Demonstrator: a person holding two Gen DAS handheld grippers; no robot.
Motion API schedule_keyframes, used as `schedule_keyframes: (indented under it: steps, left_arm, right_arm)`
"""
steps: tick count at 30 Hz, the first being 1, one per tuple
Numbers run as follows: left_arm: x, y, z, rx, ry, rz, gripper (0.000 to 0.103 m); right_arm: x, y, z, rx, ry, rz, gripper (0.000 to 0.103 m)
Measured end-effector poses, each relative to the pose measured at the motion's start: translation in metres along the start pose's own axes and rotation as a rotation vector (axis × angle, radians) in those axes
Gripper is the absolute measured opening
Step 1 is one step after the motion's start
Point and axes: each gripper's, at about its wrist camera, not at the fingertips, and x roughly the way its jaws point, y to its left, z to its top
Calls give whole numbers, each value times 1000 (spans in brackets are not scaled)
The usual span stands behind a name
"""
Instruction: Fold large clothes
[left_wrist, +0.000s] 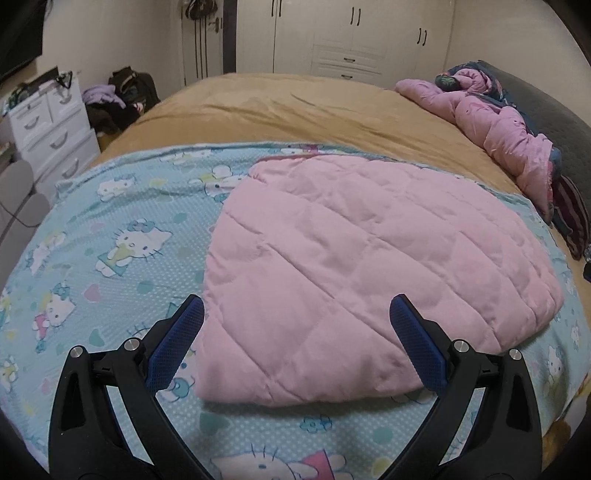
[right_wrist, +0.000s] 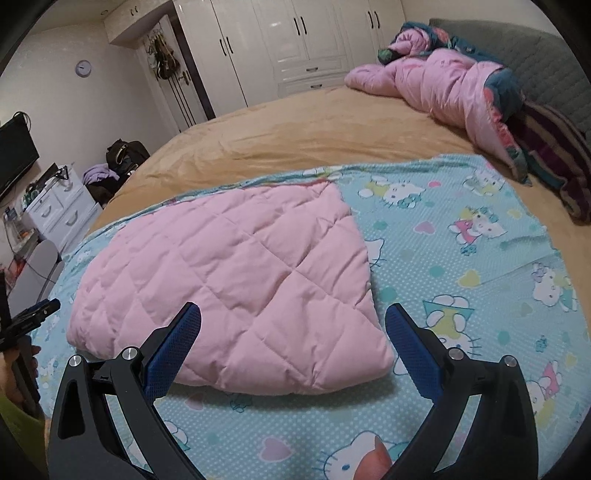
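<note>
The pink quilt (left_wrist: 354, 266) lies folded on the cat sheet (left_wrist: 110, 240), and both hand-held grippers, left (left_wrist: 297, 314) and right (right_wrist: 293, 321), wide apart and holding nothing, should pinch its near corners evenly.

pink quilted garment (left_wrist: 354, 266) (right_wrist: 236, 284) — folded into a flat, puffy bundle — on the cartoon-cat sheet (left_wrist: 110, 258) (right_wrist: 461, 258)

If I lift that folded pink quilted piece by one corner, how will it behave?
The pink quilted piece looks puffy and soft, so it would probably droop and unfold. Its padded stitching suggests it is light for its bulk. Its smooth fabric may slip on the cartoon-cat sheet.
</note>
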Motion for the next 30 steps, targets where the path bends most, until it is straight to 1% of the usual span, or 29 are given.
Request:
schedule_keyframes:
  steps: [5, 9, 10, 13, 15, 16, 19, 21, 23, 26, 30]
  left_arm:
    - [32, 11, 8, -14, 54, -4, 95]
    - [61, 22, 11, -26, 115, -14, 95]
    - [70, 27, 11, -41, 135, -40, 95]
    - [83, 37, 13, -81, 138, -108, 95]
    - [89, 40, 15, -86, 144, -131, 95]
    - [92, 41, 15, -89, 150, -145, 95]
    - [103, 42, 17, -79, 182, -178, 95]
    - [110, 42, 18, -75, 199, -196, 95]
    - [118, 44, 19, -81, 220, -223, 95]
    - [126, 46, 17, -92, 235, -256, 95]
    - [134, 48, 17, -110, 237, -281, 95]
  right_arm:
    - [32, -10, 8, 0, 78, 24, 99]
    - [66, -25, 15, 38, 158, 70, 99]
    - [73, -29, 16, 50, 172, 74, 99]
    - [99, -42, 18, 79, 238, 91, 99]
    - [116, -45, 17, 59, 289, 87, 99]
    - [125, -47, 16, 54, 316, 116, 99]
    - [140, -51, 18, 66, 342, 169, 99]
    - [147, -51, 21, 64, 356, 189, 99]
    - [155, -53, 23, 61, 389, 217, 99]
    - [170, -57, 25, 85, 446, 284, 99]
    - [176, -53, 31, 65, 456, 312, 99]
